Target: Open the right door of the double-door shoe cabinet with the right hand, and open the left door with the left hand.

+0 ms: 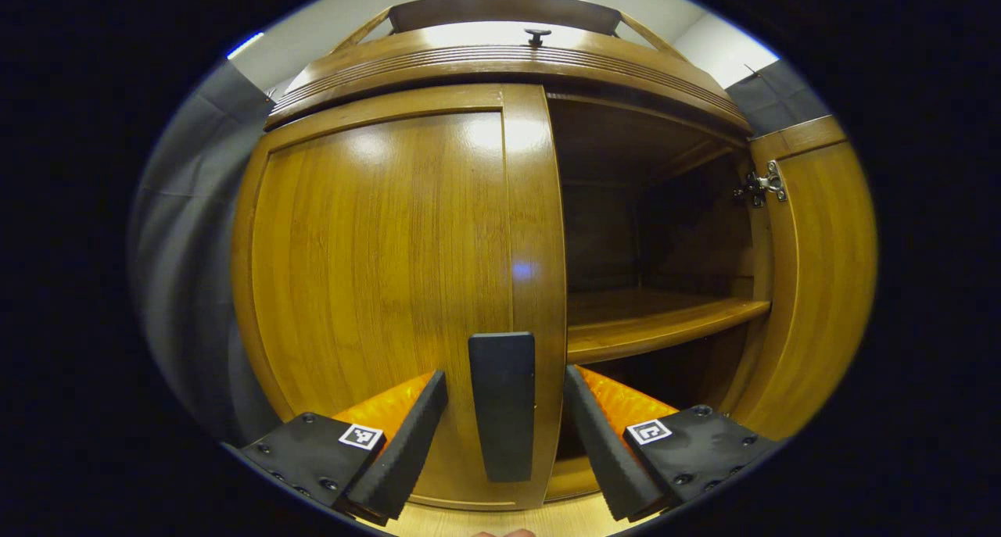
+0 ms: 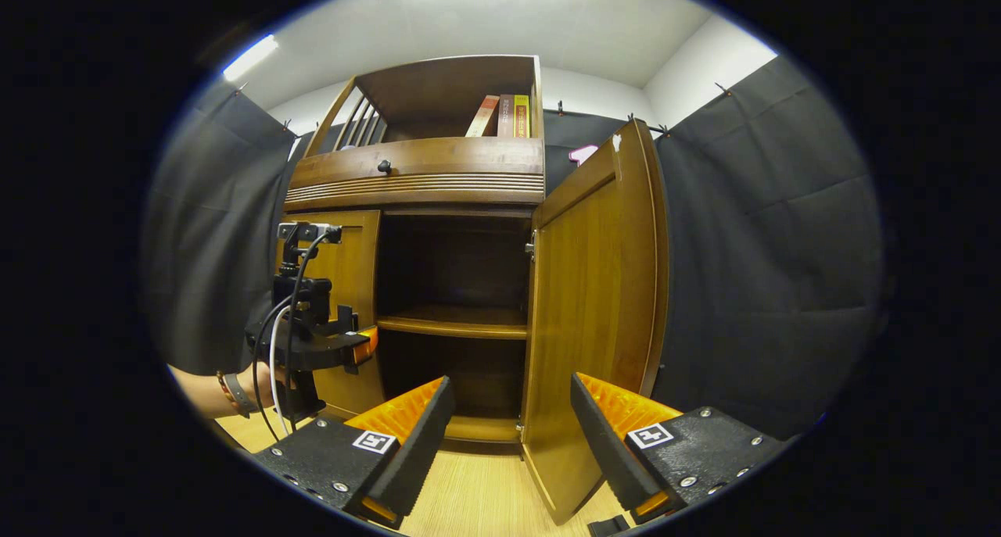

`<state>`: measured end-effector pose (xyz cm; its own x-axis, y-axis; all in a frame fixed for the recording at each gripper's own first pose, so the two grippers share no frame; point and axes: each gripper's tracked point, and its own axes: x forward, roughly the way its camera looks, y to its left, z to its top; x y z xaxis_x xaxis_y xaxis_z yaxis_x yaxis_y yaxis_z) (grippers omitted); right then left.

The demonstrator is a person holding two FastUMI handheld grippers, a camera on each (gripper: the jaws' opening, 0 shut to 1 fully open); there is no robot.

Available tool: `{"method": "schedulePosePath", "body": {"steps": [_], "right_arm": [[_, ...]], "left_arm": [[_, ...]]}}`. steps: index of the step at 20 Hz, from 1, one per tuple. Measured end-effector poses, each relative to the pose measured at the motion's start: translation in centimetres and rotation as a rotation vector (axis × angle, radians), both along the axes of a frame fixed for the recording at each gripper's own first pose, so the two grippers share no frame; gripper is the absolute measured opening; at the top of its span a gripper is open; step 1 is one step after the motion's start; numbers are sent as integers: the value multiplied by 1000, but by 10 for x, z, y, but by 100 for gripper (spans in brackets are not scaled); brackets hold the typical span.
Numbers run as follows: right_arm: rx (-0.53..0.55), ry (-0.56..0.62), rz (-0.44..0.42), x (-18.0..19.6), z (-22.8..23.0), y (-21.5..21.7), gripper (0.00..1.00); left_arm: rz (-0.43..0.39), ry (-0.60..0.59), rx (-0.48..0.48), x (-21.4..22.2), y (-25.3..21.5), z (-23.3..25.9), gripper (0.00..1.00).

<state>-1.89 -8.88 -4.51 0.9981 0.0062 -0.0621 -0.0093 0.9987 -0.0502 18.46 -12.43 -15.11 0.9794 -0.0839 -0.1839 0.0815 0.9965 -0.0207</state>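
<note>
The left gripper sits spread wide, its fingers either side of the dark handle on the left door without pressing on it, and that door is closed against the shoe cabinet. The right gripper is spread wide too, holding nothing, with the bottom edge of the right door between its fingers. Farther back that door stands swung open, showing a bare shelf inside, with books up top.
</note>
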Motion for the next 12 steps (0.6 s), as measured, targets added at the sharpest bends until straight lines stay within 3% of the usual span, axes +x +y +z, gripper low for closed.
{"method": "schedulePosePath", "body": {"steps": [4, 10, 12], "right_arm": [[-2, -2, 11, 1, 1, 1, 92], [-9, -2, 15, -14, 2, 2, 92], [-4, 5, 18, -17, 1, 4, 92]], "left_arm": [[-14, 1, -13, -1, -8, 2, 95], [-19, 2, -87, -2, -4, 0, 55], [-27, 25, -53, -6, -2, -1, 43]]}}
